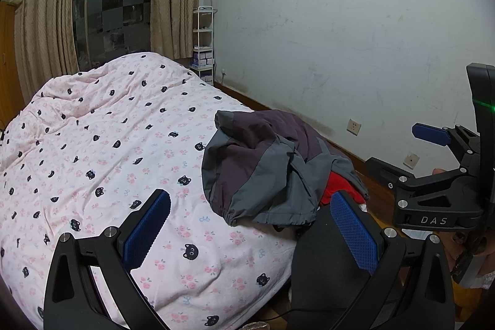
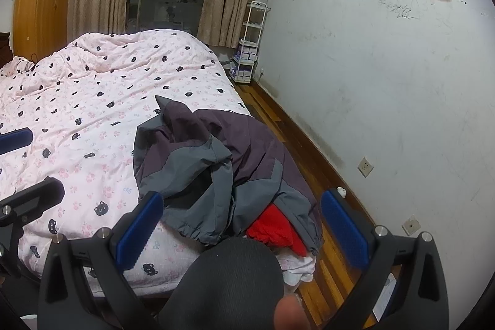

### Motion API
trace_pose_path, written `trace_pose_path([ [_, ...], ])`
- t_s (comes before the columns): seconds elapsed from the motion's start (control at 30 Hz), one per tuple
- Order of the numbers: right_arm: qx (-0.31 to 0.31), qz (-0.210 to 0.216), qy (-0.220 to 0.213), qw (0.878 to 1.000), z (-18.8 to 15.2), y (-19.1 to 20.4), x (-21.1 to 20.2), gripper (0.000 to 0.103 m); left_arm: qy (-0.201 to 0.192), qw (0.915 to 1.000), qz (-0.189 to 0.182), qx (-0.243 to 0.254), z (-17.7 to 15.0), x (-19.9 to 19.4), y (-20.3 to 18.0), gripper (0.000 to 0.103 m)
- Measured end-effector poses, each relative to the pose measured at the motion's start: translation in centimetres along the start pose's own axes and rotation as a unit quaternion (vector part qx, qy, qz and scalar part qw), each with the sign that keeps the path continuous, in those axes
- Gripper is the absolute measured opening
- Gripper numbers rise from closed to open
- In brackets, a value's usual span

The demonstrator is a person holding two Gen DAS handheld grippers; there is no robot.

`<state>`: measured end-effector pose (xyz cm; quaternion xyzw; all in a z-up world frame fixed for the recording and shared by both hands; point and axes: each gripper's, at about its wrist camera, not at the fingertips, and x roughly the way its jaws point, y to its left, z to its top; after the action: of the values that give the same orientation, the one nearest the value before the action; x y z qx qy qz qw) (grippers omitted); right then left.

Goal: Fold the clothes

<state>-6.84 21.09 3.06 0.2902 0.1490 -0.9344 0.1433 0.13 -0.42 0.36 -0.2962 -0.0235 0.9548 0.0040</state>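
On bed (image 1: pixel 92 144) corner nearest wall, jacket (image 1: pixel 256 169) lies crumpled over red cloth (image 1: pixel 335 190), w/ left gripper (image 1: pixel 250 234) & right gripper (image 2: pixel 241 231) both wide, empty, hovering short of it, prob. lining up a first grab.

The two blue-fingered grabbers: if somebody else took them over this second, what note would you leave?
Left gripper: open, empty, above the bed's near edge.
Right gripper: open, empty, facing the clothes pile.
Grey-and-purple jacket: crumpled at the corner of the pink quilt, untouched.
Red garment: partly under the jacket, at the bed's edge.
Done: nothing folded yet.
Left: spread out the jacket, fold it, then the red one.
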Motion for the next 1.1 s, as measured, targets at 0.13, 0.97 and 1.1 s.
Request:
trace_pose_path([
  [0.13,0.0,0.0,-0.001,1.0,0.12,-0.02,0.1,0.103,0.001,1.0,-0.001,0.0,-0.01,0.03,0.1,0.103],
  [0.97,-0.002,0.005,0.002,1.0,0.04,0.25,0.34,0.103,0.003,1.0,-0.003,-0.003,-0.09,0.18,0.3,0.103],
  [1.1,-0.001,0.007,0.003,1.0,0.02,0.23,0.37,0.103,0.002,1.0,-0.003,-0.003,-0.18,0.22,0.3,0.103],
])
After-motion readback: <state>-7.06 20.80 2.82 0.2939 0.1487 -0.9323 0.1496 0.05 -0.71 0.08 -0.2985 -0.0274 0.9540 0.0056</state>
